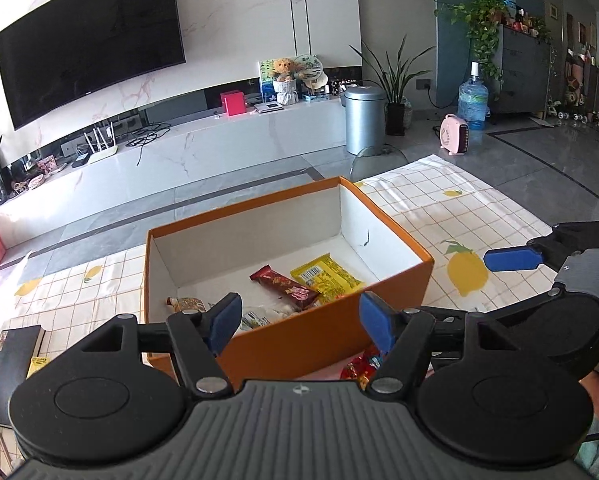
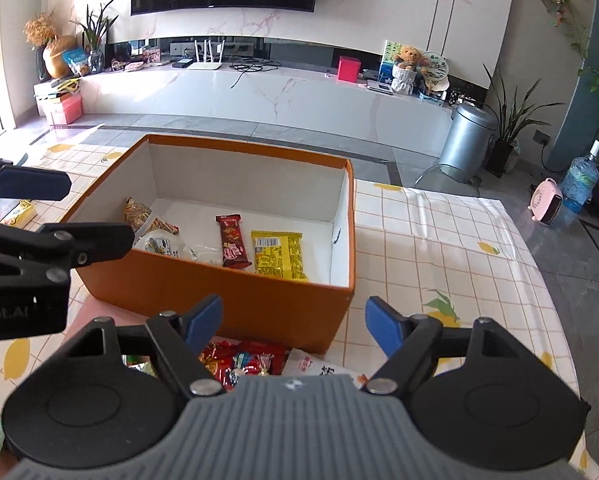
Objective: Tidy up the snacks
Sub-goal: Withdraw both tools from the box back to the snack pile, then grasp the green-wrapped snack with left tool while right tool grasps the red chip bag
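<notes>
Snack bars, one red (image 2: 232, 241) and one yellow (image 2: 277, 254), are seen lengthwise in the orange box (image 2: 219, 300) beyond the right gripper (image 2: 293, 322). Left gripper (image 1: 299, 320) fingers, like the right's, are spread and empty. Loose snacks (image 2: 245, 360) beneath the fingers are shown fully only by the right view.

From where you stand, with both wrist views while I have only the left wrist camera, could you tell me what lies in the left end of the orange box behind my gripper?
Observer: A white packet lies there, with a patterned brown packet leaning in the corner behind it.
Operator: Thank you. Is anything between the right gripper's fingers?
Observer: No, the right gripper is open and empty, short of the orange box.
Operator: How much is left outside the box near me?
Observer: A pile of red-wrapped snacks and a white pouch lie on the tablecloth before the near wall.
</notes>
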Tool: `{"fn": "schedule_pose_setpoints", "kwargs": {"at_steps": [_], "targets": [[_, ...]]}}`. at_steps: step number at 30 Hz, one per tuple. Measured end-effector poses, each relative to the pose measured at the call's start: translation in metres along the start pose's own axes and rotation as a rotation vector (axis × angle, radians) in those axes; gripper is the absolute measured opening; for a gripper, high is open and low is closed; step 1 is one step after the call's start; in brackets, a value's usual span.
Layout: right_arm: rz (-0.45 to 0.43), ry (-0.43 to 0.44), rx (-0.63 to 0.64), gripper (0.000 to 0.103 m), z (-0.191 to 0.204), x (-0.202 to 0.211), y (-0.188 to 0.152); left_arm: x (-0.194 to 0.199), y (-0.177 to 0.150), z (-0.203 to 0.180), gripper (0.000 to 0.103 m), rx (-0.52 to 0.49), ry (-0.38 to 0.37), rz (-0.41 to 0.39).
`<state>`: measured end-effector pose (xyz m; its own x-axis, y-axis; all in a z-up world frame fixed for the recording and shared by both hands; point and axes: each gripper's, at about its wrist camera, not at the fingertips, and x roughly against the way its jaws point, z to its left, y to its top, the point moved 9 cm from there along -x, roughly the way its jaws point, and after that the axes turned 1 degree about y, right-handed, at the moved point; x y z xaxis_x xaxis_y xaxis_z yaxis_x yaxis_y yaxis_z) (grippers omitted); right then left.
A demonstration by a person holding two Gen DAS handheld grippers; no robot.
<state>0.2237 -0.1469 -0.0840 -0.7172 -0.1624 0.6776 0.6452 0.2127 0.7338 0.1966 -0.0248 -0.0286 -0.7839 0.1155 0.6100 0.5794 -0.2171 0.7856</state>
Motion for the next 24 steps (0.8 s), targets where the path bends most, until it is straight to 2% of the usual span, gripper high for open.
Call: {"fn": "schedule_pose_setpoints", "kwargs": {"at_steps": [9, 15, 19, 24], "targets": [[0.000, -0.042, -0.079, 0.078, -0.002, 0.019, -0.066, -0.001, -0.051, -0.018, 0.080, 0.031, -0.046, 0.042], [0.024, -0.051, -0.087, 0.078, 0.001, 0.015, -0.101, -0.002, -0.085, -0.029, 0.079, 0.047, -0.068, 0.092], [0.044, -0.041, -0.109, 0.078, -0.003, 0.008, -0.117, -0.006, -0.106, -0.030, 0.074, 0.082, -0.091, 0.125], [0.068, -0.031, -0.139, 0.072, -0.004, -0.003, -0.128, -0.013, -0.120, -0.026, 0.056, 0.122, -0.116, 0.133]]}}
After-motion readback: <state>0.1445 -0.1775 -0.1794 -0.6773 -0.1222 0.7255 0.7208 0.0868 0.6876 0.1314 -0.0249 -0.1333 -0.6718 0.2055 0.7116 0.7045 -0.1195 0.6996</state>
